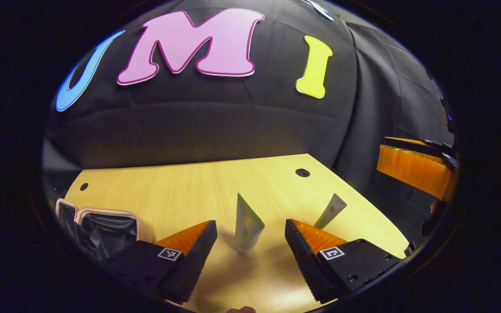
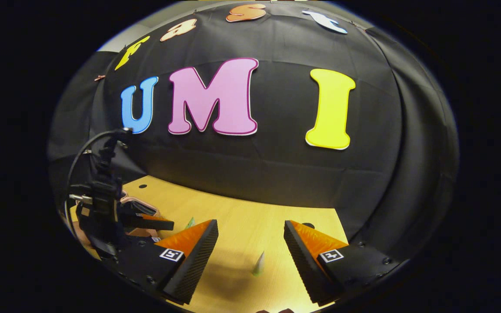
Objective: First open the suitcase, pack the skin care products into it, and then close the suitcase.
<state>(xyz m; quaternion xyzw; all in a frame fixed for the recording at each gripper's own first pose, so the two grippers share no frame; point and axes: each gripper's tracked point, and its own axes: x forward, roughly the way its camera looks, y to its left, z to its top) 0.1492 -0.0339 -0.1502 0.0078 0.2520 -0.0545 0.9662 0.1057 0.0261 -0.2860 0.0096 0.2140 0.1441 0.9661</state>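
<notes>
A green-and-white skin care tube [image 1: 247,226] stands upright on the wooden table [image 1: 181,182], just ahead of my left gripper [image 1: 249,224]. That gripper is open and its fingers do not touch the tube. A second, paler tube [image 1: 331,211] stands tilted farther right. The suitcase [image 1: 98,226], with a pink rim and dark lining, lies open at the left. My right gripper [image 2: 249,222] is open above the table. A small tube [image 2: 259,264] stands below and ahead of it, untouched. In the right gripper view, the left gripper [image 2: 159,222] shows at the left by the suitcase rim [image 2: 135,204].
The black cloth wall closes off the table's far side and right side. Round holes [image 1: 302,172] are set in the tabletop near its far edge. An orange finger of the right gripper [image 1: 411,167] hangs beyond the table's right edge. A cable [image 2: 81,152] loops above the left gripper.
</notes>
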